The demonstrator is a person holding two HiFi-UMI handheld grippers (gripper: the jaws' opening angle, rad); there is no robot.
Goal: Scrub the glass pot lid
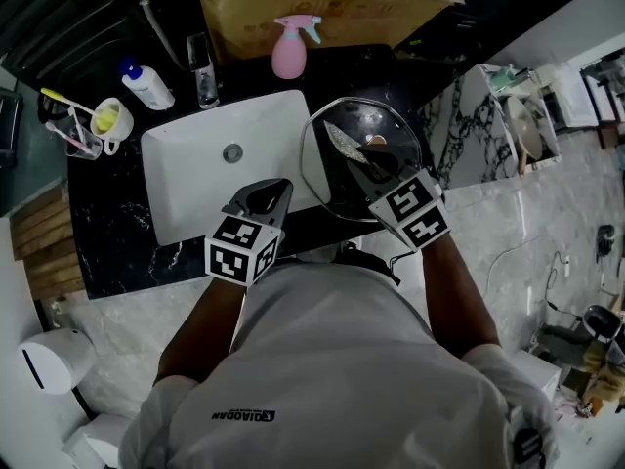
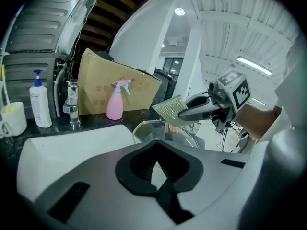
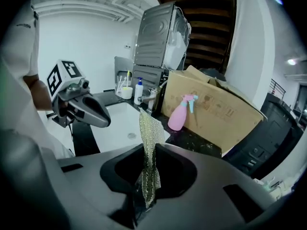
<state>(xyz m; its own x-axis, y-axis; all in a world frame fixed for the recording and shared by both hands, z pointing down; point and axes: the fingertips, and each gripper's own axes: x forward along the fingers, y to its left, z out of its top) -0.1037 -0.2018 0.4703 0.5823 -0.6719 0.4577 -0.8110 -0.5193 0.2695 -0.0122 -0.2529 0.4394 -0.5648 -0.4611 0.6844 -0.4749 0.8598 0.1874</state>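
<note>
Black marbled surface (image 1: 107, 233) fills the left and middle of the head view. A white rectangular sink (image 1: 195, 193) is sunk into it, and an open brown cardboard box (image 1: 322, 13) stands along the top edge. The round glass pot lid (image 1: 327, 186) sits right of centre, overlapping the sink's right rim.

The left gripper (image 1: 281, 186), at lower centre, has its jaws drawn together at the tips, seemingly on the lid's near-left rim. The right gripper (image 1: 359, 167) is clamped on a yellow-green mesh scrubbing cloth (image 1: 342, 142), which is held over the glass beside the lid's knob.

No suds or water show, so scrubbing looks barely begun, with nearly the whole lid left to do. There is open room over the sink to the left. A pink spray bottle (image 1: 290, 52) and a chrome tap (image 1: 204, 71) crowd the upper edge, and the black surface gives out just right of the lid.
</note>
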